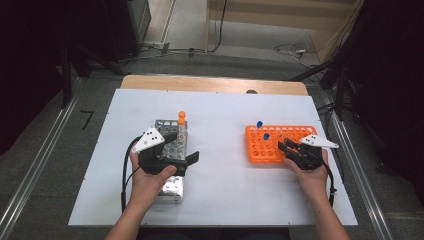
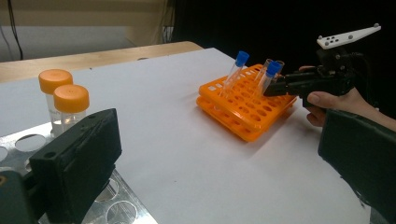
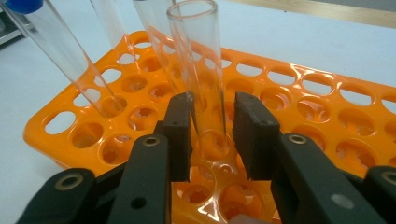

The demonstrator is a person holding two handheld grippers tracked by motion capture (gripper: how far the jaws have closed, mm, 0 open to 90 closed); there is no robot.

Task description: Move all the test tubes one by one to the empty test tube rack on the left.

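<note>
- The right gripper (image 3: 212,135), low in the frame, sits open around an uncapped glass tube (image 3: 198,70). A hard squeeze might crack it.
- The left gripper (image 2: 224,158) is open, holding nothing.
- Bumping the orange rack (image 3: 327,121) may tip the tubes.

In the right gripper view the uncapped tube (image 3: 198,70) between the right tool's (image 3: 212,135) jaws looks free of the right jaw, but contact with the left jaw cannot be told. The top edge cuts off the blue-capped tube (image 3: 56,51) and two more tubes behind. In the left gripper view the metal rack (image 2: 119,200) runs off the bottom edge, partly hidden behind the left tool's (image 2: 219,154) wide-apart jaws. In the high view the left hand (image 1: 152,175) covers the middle of that rack.
</note>
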